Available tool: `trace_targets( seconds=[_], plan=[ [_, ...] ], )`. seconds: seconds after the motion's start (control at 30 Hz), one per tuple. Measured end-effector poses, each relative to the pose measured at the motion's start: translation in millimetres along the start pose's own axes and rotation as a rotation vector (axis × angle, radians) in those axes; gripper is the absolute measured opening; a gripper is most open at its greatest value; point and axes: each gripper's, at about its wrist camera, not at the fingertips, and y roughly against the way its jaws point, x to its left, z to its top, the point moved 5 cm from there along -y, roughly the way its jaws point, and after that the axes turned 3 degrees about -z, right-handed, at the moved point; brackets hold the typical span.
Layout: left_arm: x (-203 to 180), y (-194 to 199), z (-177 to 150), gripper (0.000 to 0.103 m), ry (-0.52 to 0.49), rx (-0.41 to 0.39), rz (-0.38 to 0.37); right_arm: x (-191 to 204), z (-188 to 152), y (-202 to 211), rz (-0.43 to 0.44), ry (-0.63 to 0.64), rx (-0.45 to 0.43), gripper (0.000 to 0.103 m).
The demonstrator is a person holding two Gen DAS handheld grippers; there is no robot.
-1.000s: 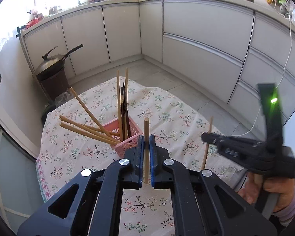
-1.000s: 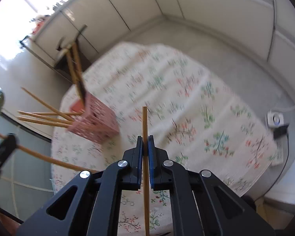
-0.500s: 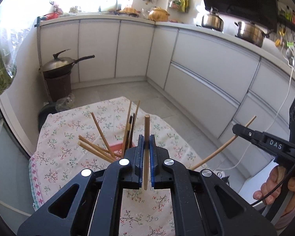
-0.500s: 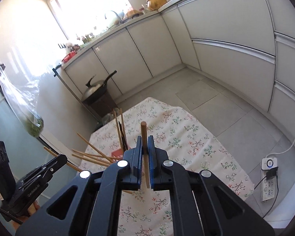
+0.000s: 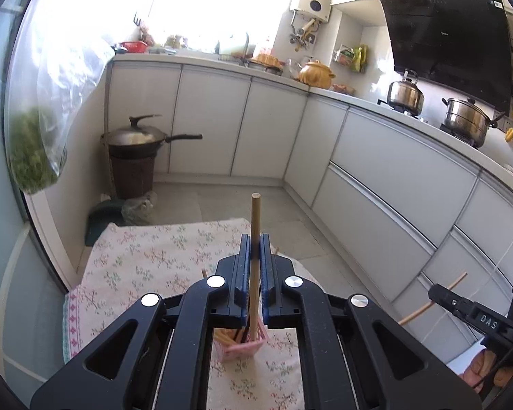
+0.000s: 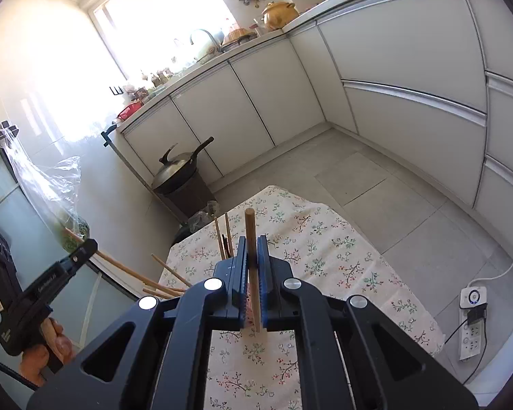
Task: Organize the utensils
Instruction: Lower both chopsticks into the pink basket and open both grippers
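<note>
My left gripper [image 5: 255, 249] is shut on a wooden chopstick [image 5: 255, 218] that stands nearly upright between its blue pads. Below it, mostly hidden by the jaws, sits the pink basket [image 5: 243, 345] with several chopsticks in it. My right gripper [image 6: 252, 249] is shut on another wooden chopstick [image 6: 250, 229]. The basket's chopsticks [image 6: 169, 275] fan out to its left in the right wrist view. Each gripper also shows in the other's view: the right gripper [image 5: 437, 292] at the lower right, the left gripper [image 6: 85, 247] at the left, each with its chopstick.
A floral tablecloth [image 6: 325, 239] covers the small table. A lidded wok [image 5: 136, 136] sits on a dark bin by the wall. White cabinets [image 5: 393, 160] run around the room. A plastic bag of greens [image 5: 30, 150] hangs at the left. A power strip [image 6: 472, 321] lies on the floor.
Both grippers have risen well above the table, each keeping its chopstick. The views tilted up from the cloth and basket toward the cabinets and counter.
</note>
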Motion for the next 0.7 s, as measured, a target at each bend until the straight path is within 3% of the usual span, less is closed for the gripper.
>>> trace_targets(
  seconds=[0.2, 0.3, 0.37, 0.4, 0.5, 0.57, 0.7],
  plan=[
    [10, -18, 3, 0.005, 0.017, 0.008, 0.030, 6, 17, -11, -0.009, 0.007, 0.001, 0.006],
    [16, -34, -4, 0.010, 0.028, 0.069, 0.039, 12, 23, -16, -0.003, 0.013, -0.001, 0.006],
    [23, -36, -6, 0.046, 0.055, 0.082, 0.065, 19, 28, -19, 0.006, 0.021, -0.002, 0.006],
    [28, -33, -5, 0.051, 0.078, 0.065, 0.064, 24, 30, -21, 0.013, 0.023, -0.003, 0.006],
    [37, -15, 4, 0.058, 0.107, -0.008, 0.080, 36, 37, -26, 0.022, 0.035, -0.008, 0.006],
    [44, 0, 13, 0.075, 0.123, -0.061, 0.100, 44, 40, -33, 0.022, 0.044, -0.009, 0.006],
    [50, 14, 20, 0.077, 0.122, -0.092, 0.132, 59, 44, -51, 0.014, 0.065, 0.001, 0.006]
  ],
)
